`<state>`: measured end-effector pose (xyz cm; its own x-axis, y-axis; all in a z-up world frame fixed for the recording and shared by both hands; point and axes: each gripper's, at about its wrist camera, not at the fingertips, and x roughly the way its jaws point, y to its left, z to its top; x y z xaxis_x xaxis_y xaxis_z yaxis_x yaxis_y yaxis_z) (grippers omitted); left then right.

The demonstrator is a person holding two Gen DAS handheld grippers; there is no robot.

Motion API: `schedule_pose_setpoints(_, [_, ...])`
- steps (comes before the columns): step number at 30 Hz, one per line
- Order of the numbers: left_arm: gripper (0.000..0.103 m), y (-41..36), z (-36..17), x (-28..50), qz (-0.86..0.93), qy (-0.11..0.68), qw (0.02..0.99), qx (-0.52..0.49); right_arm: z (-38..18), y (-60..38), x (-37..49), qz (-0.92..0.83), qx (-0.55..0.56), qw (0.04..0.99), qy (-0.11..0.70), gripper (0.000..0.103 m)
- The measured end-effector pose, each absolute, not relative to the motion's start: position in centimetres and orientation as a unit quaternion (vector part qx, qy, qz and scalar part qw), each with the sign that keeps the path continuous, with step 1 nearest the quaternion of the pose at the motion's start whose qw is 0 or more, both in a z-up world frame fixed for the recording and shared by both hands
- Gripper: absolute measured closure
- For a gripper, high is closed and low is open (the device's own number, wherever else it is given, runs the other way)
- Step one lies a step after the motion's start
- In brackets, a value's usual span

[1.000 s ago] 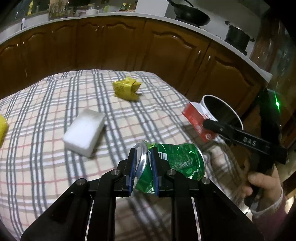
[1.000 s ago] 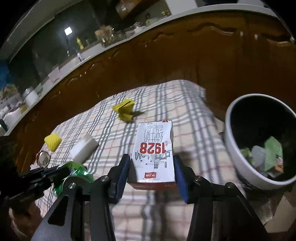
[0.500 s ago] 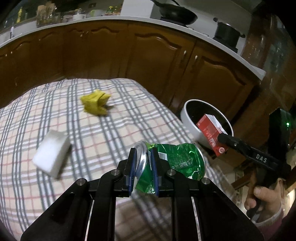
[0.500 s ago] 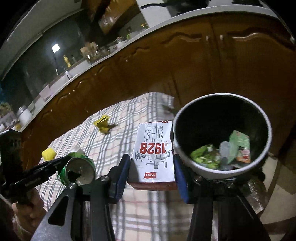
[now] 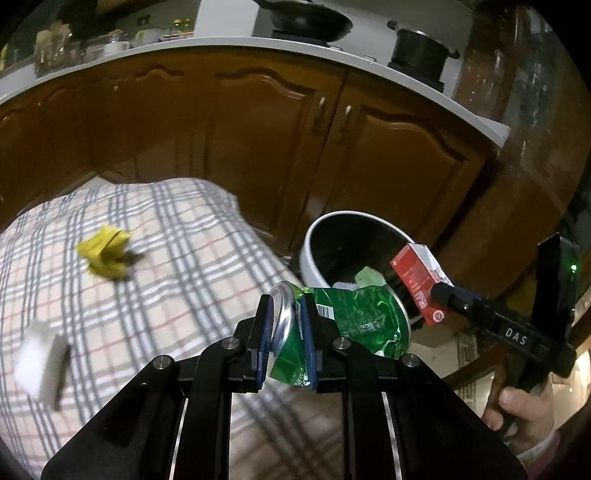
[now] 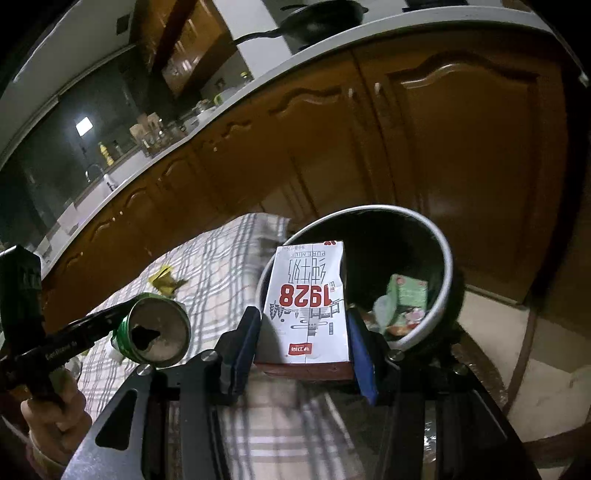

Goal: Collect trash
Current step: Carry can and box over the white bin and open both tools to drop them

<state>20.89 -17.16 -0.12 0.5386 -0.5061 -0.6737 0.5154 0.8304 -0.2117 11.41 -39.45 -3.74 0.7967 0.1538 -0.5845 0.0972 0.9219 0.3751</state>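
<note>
Green, crushed aluminium can (image 5: 354,317) sits clenched between the blue pads of the left claw (image 5: 286,332) at lower centre of the left wrist view, held above the edge of the plaid-covered tabletop (image 5: 166,266). In the right wrist view the right claw (image 6: 304,343) grips a white milk carton (image 6: 308,302) printed "1928" at lower centre, its far end over the near rim of the trash bin (image 6: 443,258). A hand (image 5: 521,410) grips the right claw's handle at lower right of the left wrist view. Beyond the claws, the bin, dark inside with a pale rim, holds green and white litter and stands just beside the tabletop's edge. On the cloth lie a white block (image 5: 40,358) at lower left and, farther off, a crumpled yellow wrapper (image 5: 105,254). Brown wooden cabinet doors (image 5: 258,129) fill the background beneath a pale counter carrying a dark pan (image 5: 306,18).
</note>
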Motion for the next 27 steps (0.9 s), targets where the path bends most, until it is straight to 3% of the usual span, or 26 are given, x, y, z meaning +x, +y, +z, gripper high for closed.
schedule_pose_setpoints(27, [0.089, -28.0, -1.9, 25.8, -0.301, 0.396, 0.865, 0.063, -5.2, -44.4, 14.9, -0.011, 0.205, 0.92, 0.333, 0.055])
